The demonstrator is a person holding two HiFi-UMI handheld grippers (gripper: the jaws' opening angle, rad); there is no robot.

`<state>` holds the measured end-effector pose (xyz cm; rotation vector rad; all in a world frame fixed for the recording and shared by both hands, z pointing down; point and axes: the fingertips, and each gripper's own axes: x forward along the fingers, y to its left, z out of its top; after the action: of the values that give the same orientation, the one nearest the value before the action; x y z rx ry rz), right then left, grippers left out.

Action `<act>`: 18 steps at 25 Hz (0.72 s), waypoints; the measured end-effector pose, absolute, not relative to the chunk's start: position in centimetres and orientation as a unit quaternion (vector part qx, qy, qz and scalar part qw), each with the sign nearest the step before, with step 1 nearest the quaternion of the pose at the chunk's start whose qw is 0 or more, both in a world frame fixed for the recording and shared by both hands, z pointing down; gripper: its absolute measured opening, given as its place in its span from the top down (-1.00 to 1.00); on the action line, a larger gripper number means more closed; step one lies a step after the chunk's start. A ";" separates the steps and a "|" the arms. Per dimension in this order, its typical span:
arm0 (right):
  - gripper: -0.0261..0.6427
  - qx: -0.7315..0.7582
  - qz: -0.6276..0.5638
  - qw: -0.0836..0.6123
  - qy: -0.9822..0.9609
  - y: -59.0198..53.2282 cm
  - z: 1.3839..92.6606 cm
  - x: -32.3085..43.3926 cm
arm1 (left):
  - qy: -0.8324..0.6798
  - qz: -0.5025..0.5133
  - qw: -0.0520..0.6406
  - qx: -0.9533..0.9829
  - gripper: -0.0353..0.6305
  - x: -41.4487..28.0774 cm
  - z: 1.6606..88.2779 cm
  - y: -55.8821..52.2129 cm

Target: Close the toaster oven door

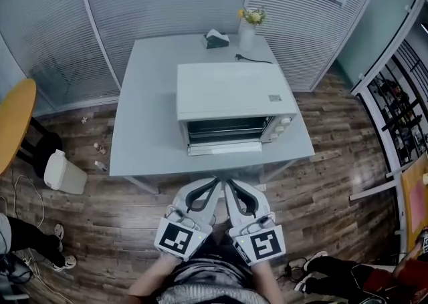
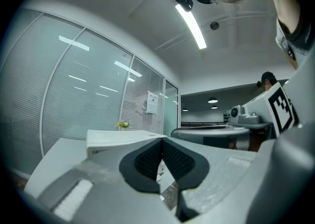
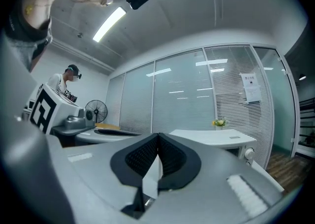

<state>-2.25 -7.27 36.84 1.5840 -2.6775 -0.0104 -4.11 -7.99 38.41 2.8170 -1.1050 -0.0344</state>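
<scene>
Toaster oven (image 1: 231, 92) sits near the front edge of the grey table (image 1: 144, 109), its door (image 1: 224, 148) hanging open toward the person. Left gripper (image 1: 214, 182) and right gripper (image 1: 229, 184) hover side by side just short of the table, both clenched on nothing.

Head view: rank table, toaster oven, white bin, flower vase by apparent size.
1. table
2. toaster oven
3. white bin
4. flower vase
The bin stands on the floor, farther from the camera, so its true size is unsure.
</scene>
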 end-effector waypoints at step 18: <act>0.89 0.492 0.019 0.053 -0.869 -9.5 40.7 -0.9 | -0.390 0.016 0.075 0.918 0.85 -3.4 41.9 -10.3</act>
<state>-0.88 -9.48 40.70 1.4962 -2.6406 0.0568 -3.44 -10.30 41.94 2.7535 -1.1691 0.0488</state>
